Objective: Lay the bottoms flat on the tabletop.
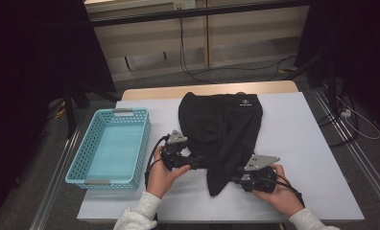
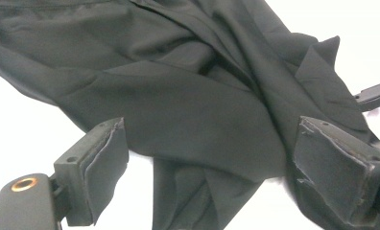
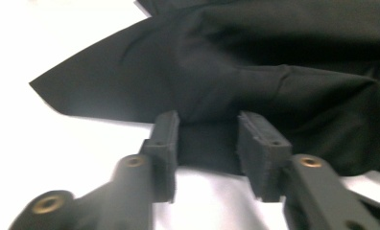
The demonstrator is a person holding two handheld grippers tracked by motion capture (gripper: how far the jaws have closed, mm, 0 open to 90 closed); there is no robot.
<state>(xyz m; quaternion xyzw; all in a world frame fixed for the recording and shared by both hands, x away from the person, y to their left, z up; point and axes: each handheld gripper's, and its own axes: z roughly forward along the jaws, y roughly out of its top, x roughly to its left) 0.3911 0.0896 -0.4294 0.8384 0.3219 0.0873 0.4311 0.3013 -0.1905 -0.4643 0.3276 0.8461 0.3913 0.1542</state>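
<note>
Black garment (image 1: 221, 129), crumpled, mid-table on white table cover (image 1: 303, 143); empty turquoise basket (image 1: 109, 148) well apart at table's left edge. Left gripper (image 2: 207, 167): jaws spread wide, cloth between them, ungripped. Right gripper (image 3: 208, 143): jaws partly apart, straddling garment's near edge.

Black garment (image 1: 221, 129), turquoise basket (image 1: 145, 139), white table cover (image 1: 298, 143)

Hidden under black garment (image 1: 221, 129): tabletop (image 1: 303, 143) beyond both sets of fingers. Garment cut off top & right in right gripper view (image 3: 284, 62), fabric between fingers (image 3: 166, 139) blurred. White logo (image 1: 246, 101) too small to read.
</note>
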